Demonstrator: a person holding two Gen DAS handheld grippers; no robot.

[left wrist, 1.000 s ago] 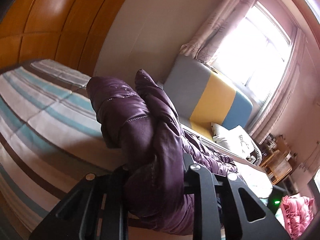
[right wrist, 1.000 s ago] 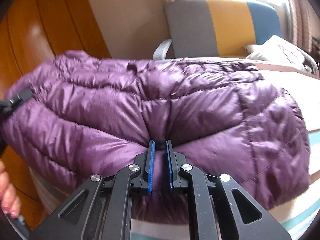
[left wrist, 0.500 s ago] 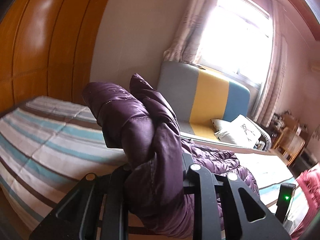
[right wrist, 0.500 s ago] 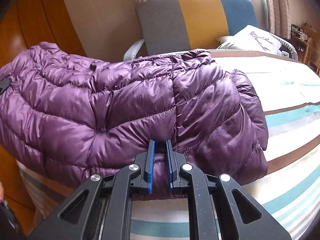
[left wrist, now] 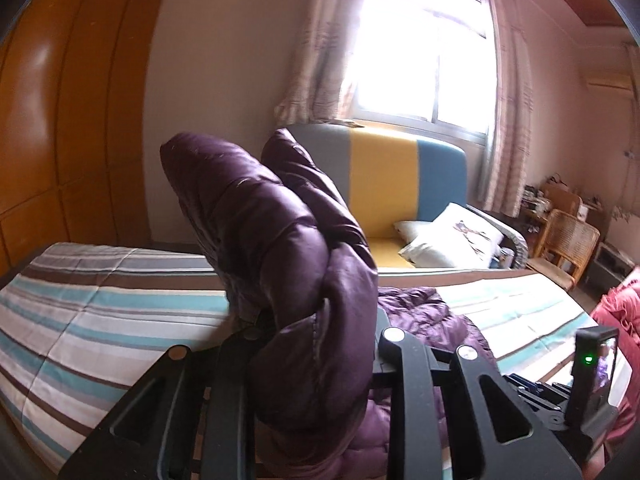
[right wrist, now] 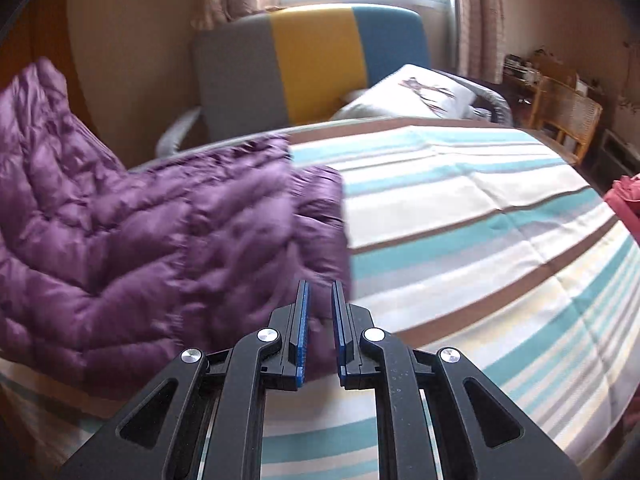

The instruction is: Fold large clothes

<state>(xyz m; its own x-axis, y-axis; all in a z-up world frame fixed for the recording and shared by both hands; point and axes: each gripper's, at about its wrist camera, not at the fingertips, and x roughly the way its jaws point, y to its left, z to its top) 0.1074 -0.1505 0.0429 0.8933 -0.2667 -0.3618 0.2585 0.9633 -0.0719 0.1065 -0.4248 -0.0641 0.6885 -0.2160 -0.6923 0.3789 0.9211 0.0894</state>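
Jacket (left wrist: pixel 288 264), no label readable, clamped by left gripper (left wrist: pixel 320 344) and right gripper (right wrist: pixel 320 320).

Puffy purple jacket (right wrist: pixel 168 240) lay bunched on striped bed (right wrist: pixel 460 216), one thick fold lifted up high.

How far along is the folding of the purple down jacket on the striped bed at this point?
Partway. Done: the purple down jacket already lies doubled into a thick bundle on the striped bedspread. In hand: the left claw grips a raised bunch of it and the right claw pinches its near edge. Left: laying the raised part down and squaring the bundle; the red garment at the bed's edge looks untouched.
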